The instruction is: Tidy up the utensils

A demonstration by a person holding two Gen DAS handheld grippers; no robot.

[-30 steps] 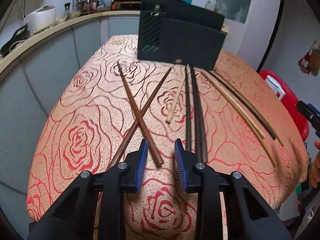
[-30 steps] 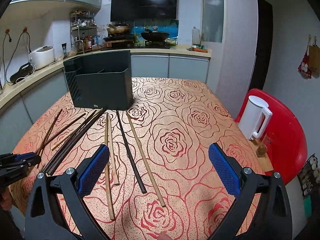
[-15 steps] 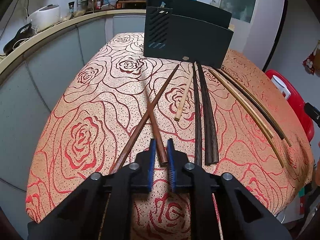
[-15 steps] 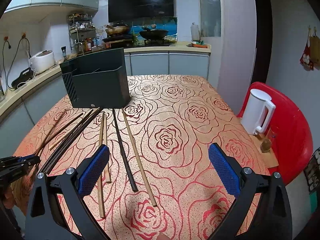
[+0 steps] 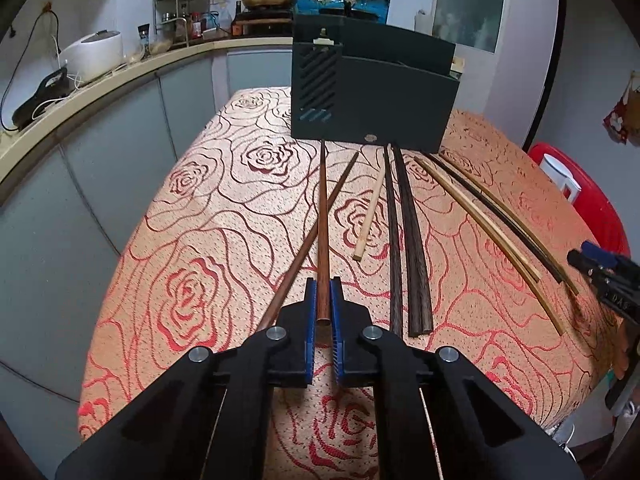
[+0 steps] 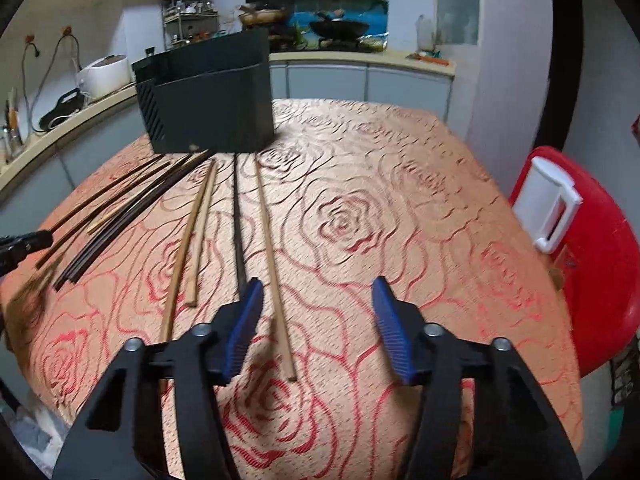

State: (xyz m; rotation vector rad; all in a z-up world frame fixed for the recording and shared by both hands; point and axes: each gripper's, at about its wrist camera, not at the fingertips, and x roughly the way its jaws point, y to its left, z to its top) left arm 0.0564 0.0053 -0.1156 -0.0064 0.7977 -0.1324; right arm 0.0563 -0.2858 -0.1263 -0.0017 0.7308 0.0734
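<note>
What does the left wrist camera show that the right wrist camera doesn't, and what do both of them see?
Only the left wrist view shows the left gripper shut on a reddish-brown chopstick, which points toward the holder.

Only the right wrist view shows the right gripper open above the tablecloth, with the near end of a light wooden chopstick lying between its fingers, ungripped, and a wok on the counter.

Both show the dark utensil holder, the rose-patterned tablecloth, the loose chopsticks and the white kettle.

White kettle (image 6: 546,206) on red chair (image 6: 596,264)
</note>
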